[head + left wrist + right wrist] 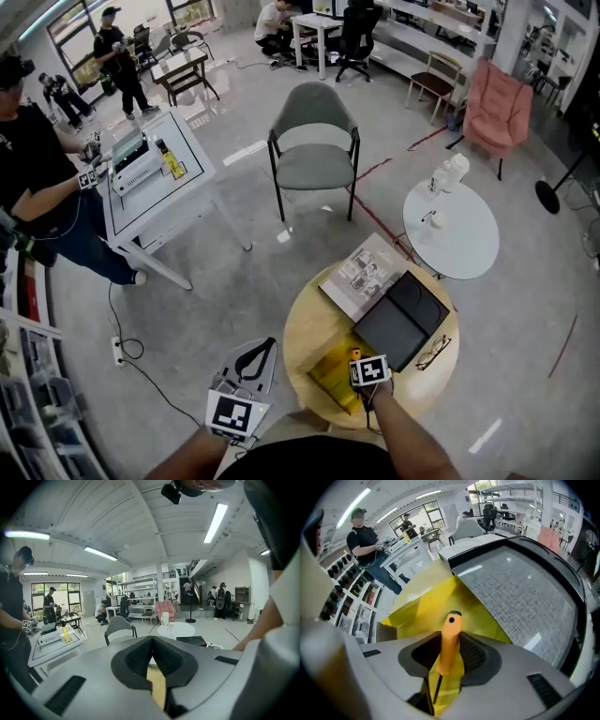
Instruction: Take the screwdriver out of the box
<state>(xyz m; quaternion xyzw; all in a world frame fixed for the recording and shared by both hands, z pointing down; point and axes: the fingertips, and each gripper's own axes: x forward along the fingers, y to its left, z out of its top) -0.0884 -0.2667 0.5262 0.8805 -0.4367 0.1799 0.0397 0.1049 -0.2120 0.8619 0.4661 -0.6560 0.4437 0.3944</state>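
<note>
Head view: one round tabletop point(305, 336) carries one yellow box point(333, 377), one black case point(403, 319), one magazine point(361, 272) with print too small to read, and one pair of glasses point(433, 353). The right gripper point(364, 380) stands over the box. The left gripper point(265, 347) is at its 9 o'clock, off the tabletop.

Left gripper view: jaws together, nothing between them.

Right gripper view: jaws clamped on the orange handle of one screwdriver point(451, 630). Its shaft runs toward 6 o'clock, with the yellow box behind it.

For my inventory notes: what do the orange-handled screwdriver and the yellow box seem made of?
The orange-handled screwdriver: smooth matte handle, probably plastic; thin dark shaft, likely metal. The yellow box: seemingly slightly shiny cardboard, judging by its folded flaps.
</note>
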